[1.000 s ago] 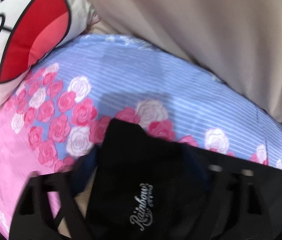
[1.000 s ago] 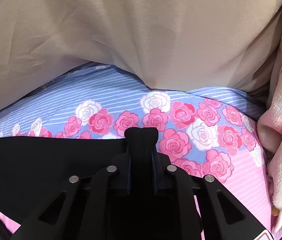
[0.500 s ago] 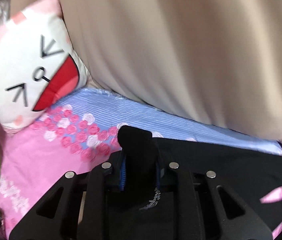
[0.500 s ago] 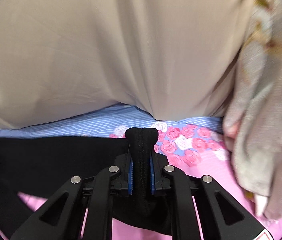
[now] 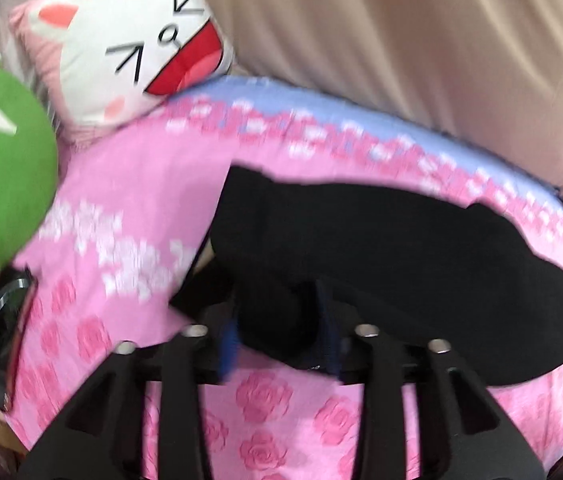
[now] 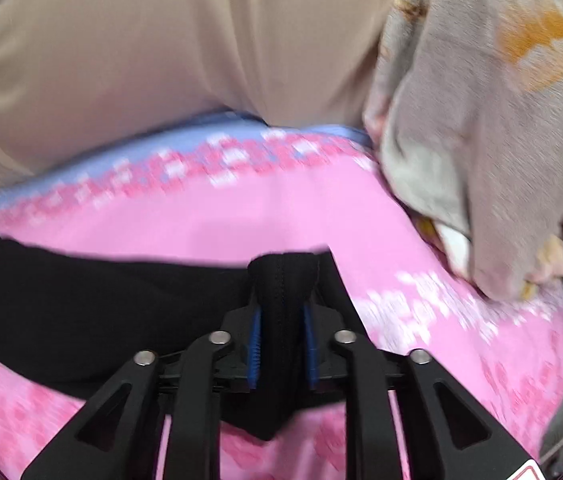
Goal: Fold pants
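The black pants (image 5: pixel 381 240) are stretched across a pink and blue rose-print bedsheet (image 5: pixel 129 200). My left gripper (image 5: pixel 277 328) is shut on one corner of the pants, with the fabric bunched between the blue pads. My right gripper (image 6: pixel 281 328) is shut on another corner of the pants (image 6: pixel 101 292), whose cloth runs off to the left above the sheet (image 6: pixel 241 208). The view is blurred by motion.
A white cat-face cushion (image 5: pixel 133 48) and a green plush (image 5: pixel 1 176) lie at the left. A beige curtain (image 5: pixel 401 48) hangs behind the bed. A grey fleece blanket (image 6: pixel 481 120) is heaped at the right. A dark device (image 5: pixel 1 336) lies at the left edge.
Both grippers have pulled back toward the near side of the bed with the pants still held. More of the pink sheet and the cushions shows now.
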The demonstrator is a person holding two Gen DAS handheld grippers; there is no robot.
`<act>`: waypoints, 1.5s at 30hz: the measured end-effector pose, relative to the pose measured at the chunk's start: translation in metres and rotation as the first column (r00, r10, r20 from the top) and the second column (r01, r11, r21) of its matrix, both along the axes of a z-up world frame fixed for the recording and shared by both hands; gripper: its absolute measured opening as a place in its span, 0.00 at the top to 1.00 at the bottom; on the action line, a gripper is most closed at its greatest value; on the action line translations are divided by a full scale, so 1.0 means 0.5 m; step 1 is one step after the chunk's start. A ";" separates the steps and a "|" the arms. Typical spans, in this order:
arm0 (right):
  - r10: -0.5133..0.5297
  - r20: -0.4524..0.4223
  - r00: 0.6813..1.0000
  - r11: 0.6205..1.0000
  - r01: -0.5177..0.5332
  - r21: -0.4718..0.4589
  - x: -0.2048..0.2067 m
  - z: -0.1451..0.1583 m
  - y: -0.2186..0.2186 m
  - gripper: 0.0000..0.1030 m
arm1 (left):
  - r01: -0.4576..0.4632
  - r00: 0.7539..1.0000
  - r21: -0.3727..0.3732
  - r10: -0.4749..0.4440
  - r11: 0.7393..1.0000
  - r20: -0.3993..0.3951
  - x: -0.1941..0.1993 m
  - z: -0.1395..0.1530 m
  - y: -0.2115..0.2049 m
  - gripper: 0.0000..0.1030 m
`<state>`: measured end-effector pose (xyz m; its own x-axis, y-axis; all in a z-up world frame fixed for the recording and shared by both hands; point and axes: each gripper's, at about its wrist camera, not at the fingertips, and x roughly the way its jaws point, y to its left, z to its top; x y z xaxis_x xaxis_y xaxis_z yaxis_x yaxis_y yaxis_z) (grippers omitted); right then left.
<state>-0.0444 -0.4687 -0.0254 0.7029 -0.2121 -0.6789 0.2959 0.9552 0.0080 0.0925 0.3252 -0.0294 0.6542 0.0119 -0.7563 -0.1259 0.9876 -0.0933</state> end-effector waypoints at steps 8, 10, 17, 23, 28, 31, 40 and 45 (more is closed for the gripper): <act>-0.120 0.114 0.986 0.992 0.115 0.049 -0.168 0.040 0.011 0.53 | -0.079 0.995 -0.393 0.095 0.916 0.022 -0.064 0.003 0.081 0.11; -0.108 0.141 0.984 0.992 0.097 0.084 -0.193 0.045 0.034 0.52 | -0.100 0.994 -0.479 0.107 0.872 -0.013 -0.060 -0.011 0.081 0.06; 0.016 0.131 0.991 0.992 -0.032 0.126 -0.197 0.034 0.160 0.52 | -0.225 0.974 -0.705 0.157 0.672 -0.162 -0.107 -0.038 0.097 0.06; 0.119 0.131 0.984 0.975 -0.141 0.172 -0.161 0.016 0.245 0.52 | -0.213 0.972 -0.765 0.050 0.608 -0.231 -0.053 -0.047 0.056 0.06; 0.166 0.122 0.979 0.966 -0.186 0.180 -0.136 0.003 0.304 0.52 | -0.231 0.962 -0.756 0.026 0.613 -0.273 0.082 -0.073 0.072 0.74; 0.164 0.128 0.978 0.970 -0.184 0.159 -0.135 0.009 0.318 0.52 | -0.094 0.993 -0.685 0.014 0.723 -0.121 0.116 0.041 0.058 0.97; 0.008 0.070 0.998 0.984 -0.020 0.177 -0.154 -0.004 0.234 0.46 | -0.158 0.977 -0.516 0.059 0.842 -0.204 0.020 -0.112 0.078 0.96; -0.214 0.045 0.976 0.945 0.195 0.261 -0.192 0.010 0.090 0.45 | -0.128 0.989 -0.527 0.066 0.840 -0.135 -0.004 -0.123 0.069 0.93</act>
<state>-0.1403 -0.4239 -0.0204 0.7115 -0.1840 -0.6781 0.4746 0.8376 0.2707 0.0905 0.3596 -0.0908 0.5861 -0.3538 -0.7289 -0.2582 0.7712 -0.5819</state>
